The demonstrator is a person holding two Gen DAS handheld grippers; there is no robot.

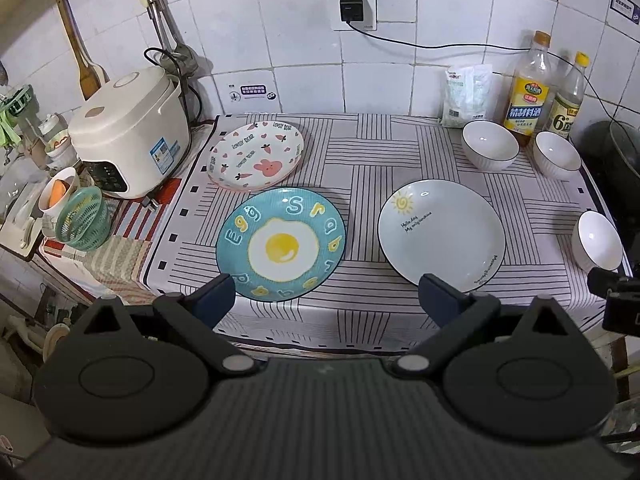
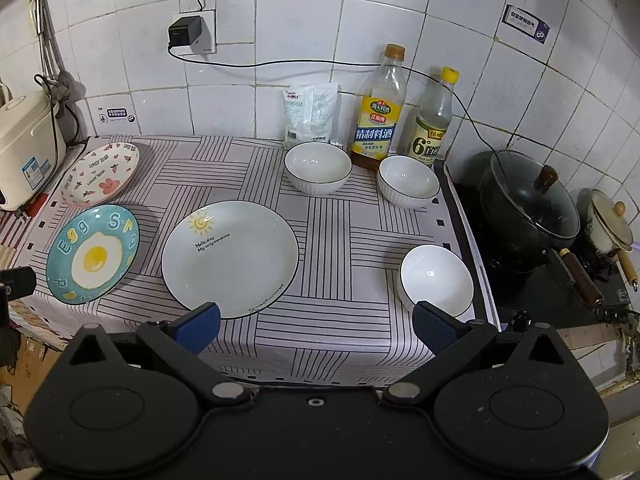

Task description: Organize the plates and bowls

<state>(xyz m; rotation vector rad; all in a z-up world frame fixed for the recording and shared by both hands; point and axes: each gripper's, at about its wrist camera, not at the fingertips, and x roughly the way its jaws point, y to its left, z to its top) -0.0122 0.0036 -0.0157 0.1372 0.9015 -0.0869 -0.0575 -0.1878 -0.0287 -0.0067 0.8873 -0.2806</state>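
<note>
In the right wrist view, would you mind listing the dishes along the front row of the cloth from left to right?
Egg plate → sun plate → white bowl.

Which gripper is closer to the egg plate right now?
Left. The left gripper hangs open at the table's front edge with the egg plate just beyond its left jaw. The right gripper sits farther right, open, between the sun plate and a white bowl.
</note>
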